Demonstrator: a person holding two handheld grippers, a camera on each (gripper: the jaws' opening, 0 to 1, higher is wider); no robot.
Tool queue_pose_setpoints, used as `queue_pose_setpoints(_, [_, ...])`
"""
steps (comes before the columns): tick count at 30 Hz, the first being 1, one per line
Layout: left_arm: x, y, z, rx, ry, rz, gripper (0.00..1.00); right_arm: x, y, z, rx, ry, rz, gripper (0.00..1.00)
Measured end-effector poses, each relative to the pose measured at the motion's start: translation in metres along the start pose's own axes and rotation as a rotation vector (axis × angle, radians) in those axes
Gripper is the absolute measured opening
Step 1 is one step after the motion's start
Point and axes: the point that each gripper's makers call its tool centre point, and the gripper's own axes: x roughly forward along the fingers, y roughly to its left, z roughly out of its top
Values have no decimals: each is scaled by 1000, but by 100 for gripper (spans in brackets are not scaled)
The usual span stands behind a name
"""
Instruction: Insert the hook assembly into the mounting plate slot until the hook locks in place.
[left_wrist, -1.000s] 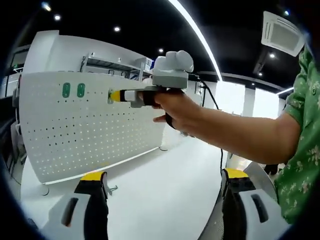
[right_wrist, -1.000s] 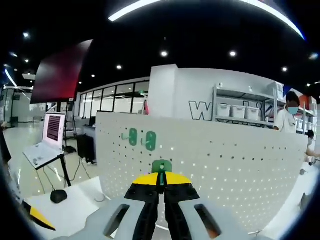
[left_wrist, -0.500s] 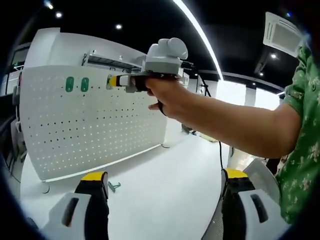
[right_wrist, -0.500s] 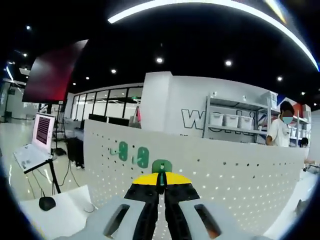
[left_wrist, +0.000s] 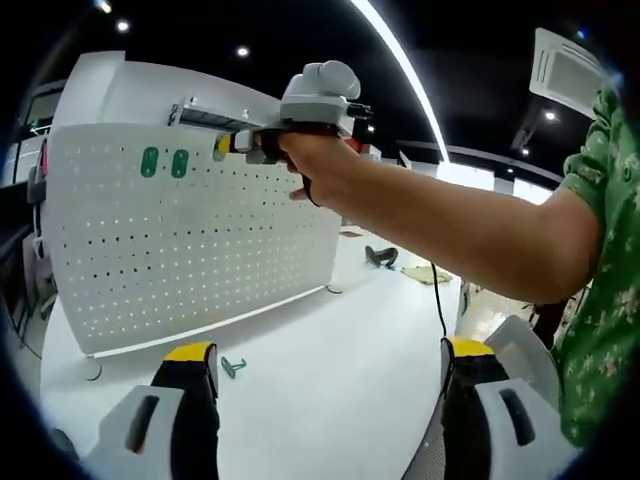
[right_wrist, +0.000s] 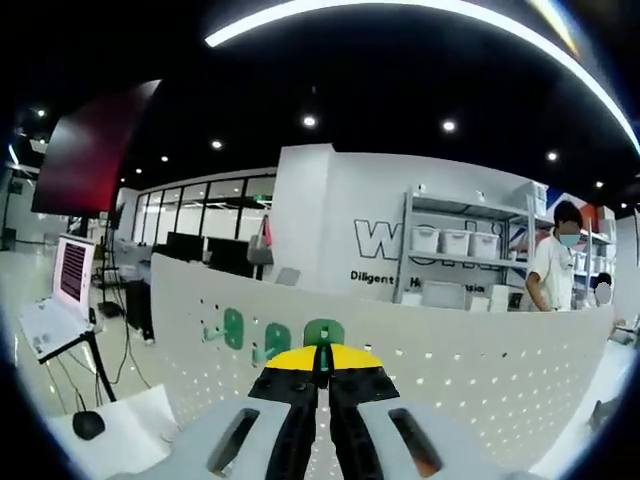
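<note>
A white pegboard mounting plate (left_wrist: 190, 240) is standing upright on a white table (left_wrist: 330, 400), ahead of both tongs. Two green hooks (left_wrist: 165, 162) are already sitting side by side in the plate's upper holes, just beyond the tip of the right tongs.

In the left gripper view, the left tongs (left_wrist: 325, 365) are hanging low over the table with their two yellow-tipped jaws spread wide apart and nothing between them. A small green hook piece (left_wrist: 233, 366) is lying flat on the table just beside the left jaw's tip.

Above and ahead of the left tongs, a hand (left_wrist: 320, 165) is gripping the right tongs (left_wrist: 222, 146), whose yellow tip is reaching toward the top edge of the plate, close to the two mounted hooks. A bare forearm and a green patterned sleeve (left_wrist: 605, 260) are stretching in from the right.

In the right gripper view, the right tongs (right_wrist: 322, 358) are pressed closed on a green hook assembly (right_wrist: 323, 332), which is sticking up between the yellow tips, right at the plate's (right_wrist: 480, 380) upper edge and just beside the mounted hooks (right_wrist: 255, 335). Whether it is touching the plate cannot be told.
</note>
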Motion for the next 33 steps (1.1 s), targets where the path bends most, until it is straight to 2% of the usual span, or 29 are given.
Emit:
queue_pose_setpoints(17, [-2, 8, -8, -13, 10, -9, 94, 13, -1, -12, 14, 43, -50, 1])
queue_pose_setpoints(33, [0, 12, -12, -12, 20, -20, 93, 19, -3, -16, 57, 48, -85, 1])
